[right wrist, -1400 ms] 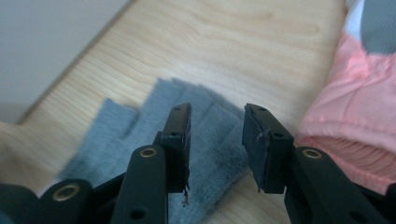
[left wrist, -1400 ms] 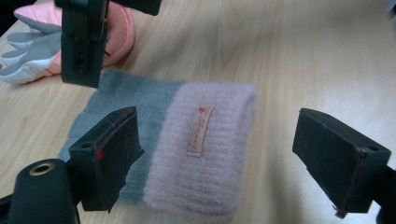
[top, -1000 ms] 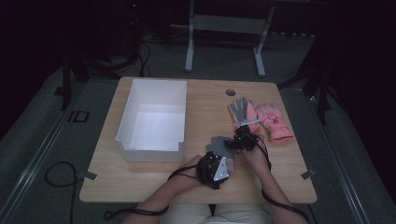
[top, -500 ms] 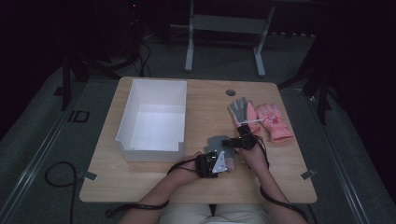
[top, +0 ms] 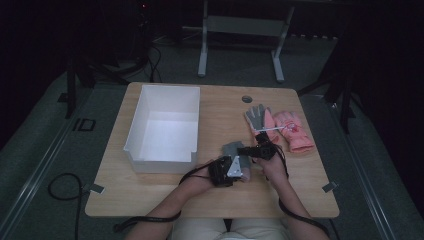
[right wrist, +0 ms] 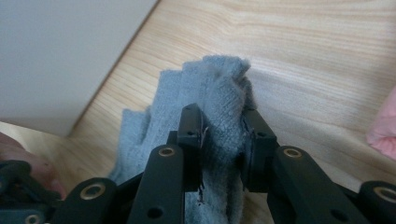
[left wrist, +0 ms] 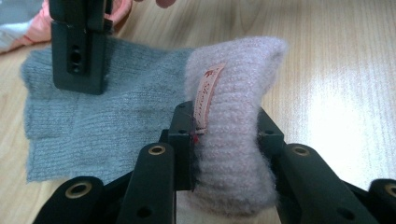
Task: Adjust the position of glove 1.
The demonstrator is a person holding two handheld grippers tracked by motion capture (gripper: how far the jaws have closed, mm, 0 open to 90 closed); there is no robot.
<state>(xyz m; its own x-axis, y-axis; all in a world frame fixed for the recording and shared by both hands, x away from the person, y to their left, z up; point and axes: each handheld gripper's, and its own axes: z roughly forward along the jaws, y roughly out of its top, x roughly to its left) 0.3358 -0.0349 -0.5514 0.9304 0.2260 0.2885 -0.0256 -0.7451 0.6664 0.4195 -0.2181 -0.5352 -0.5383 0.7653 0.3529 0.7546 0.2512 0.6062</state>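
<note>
A grey knitted glove lies on the table in front of the person. My left gripper has just been closing and is shut on its paler ribbed cuff, which carries a small label and bulges up between the jaws. My right gripper has also just been closing and is shut on the finger end of the glove, bunching the fabric upward. In the left gripper view the left gripper pinches the cuff while the right gripper's fingers stand on the far end. The right gripper holds a fold of grey knit.
An open white box stands to the left of the glove, its near wall close to my left hand. A grey-palmed glove and a pink glove lie together at the right. The wooden table has a round grommet at the back.
Both pairs of jaws have closed onto the grey glove, one at each end. The left hand has edged up toward the glove; the right hand has stayed in place.
</note>
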